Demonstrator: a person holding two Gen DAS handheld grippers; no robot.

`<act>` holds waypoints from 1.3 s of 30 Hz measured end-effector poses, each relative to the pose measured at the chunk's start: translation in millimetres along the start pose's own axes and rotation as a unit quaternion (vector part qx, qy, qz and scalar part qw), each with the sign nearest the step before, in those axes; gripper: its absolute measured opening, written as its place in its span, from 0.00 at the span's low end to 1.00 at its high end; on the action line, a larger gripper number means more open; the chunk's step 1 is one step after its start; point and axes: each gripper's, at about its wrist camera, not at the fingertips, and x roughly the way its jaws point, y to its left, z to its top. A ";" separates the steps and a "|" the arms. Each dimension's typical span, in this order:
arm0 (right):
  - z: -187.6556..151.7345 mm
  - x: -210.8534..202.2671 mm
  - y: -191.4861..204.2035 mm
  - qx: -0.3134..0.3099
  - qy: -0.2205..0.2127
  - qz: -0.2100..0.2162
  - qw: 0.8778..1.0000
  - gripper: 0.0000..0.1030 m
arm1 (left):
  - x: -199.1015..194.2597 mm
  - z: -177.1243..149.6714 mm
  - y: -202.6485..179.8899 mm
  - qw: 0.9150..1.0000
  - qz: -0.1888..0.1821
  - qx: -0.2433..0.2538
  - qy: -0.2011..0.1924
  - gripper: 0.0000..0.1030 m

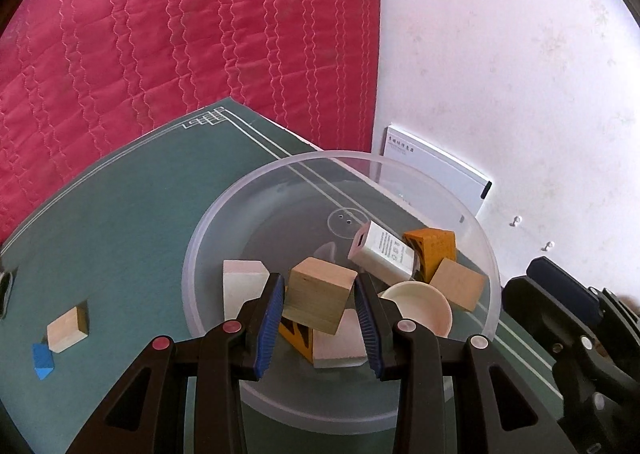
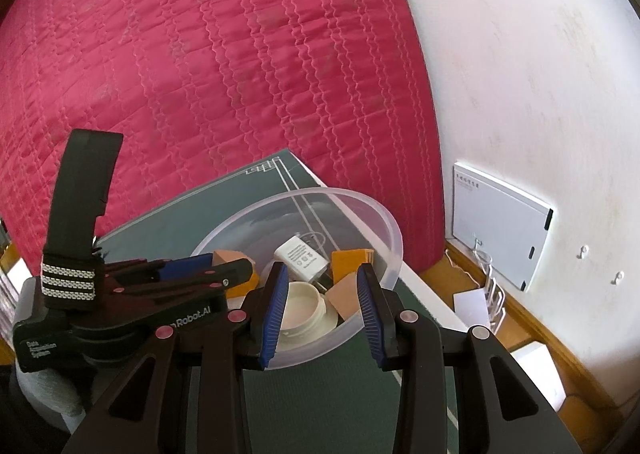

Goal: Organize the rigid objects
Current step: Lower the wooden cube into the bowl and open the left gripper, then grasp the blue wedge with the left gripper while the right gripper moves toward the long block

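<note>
My left gripper (image 1: 319,278) is shut on a light wooden cube (image 1: 320,300) and holds it just above the inside of a clear plastic bowl (image 1: 240,213). In the bowl lie a white charger (image 1: 382,254), an orange wedge (image 1: 434,248), a second wooden cube (image 1: 458,286), a cream round lid (image 1: 420,304), a white block (image 1: 242,282) and a yellow-and-black block (image 1: 296,336). My right gripper (image 2: 322,268) hangs over the bowl's near rim (image 2: 384,221), its jaws narrow with nothing between them. The left gripper (image 2: 188,266) reaches into the bowl from the left.
The bowl stands on a green mat (image 1: 140,193). A small wooden block (image 1: 68,328) and a blue piece (image 1: 42,362) lie on the mat to the left. A red quilt (image 1: 180,33) fills the background, beside a white wall with a white panel (image 2: 500,225).
</note>
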 end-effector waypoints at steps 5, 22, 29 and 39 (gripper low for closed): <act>0.2 0.1 -0.5 0.001 -0.002 0.000 1.000 0.36 | 2.2 0.6 -0.3 1.000 0.000 0.001 0.001 0.37; -2.3 0.0 -0.8 -0.002 -0.001 0.000 1.000 0.36 | 2.6 1.6 8.4 1.000 0.004 -0.012 -0.003 0.67; -7.0 2.5 2.4 -0.009 0.003 0.000 1.000 0.36 | -10.0 -6.4 32.6 0.999 0.032 -0.031 -0.011 0.77; -16.3 4.9 15.4 -0.036 0.009 0.001 0.999 0.44 | -21.5 -27.7 64.4 0.995 0.073 -0.063 -0.006 0.88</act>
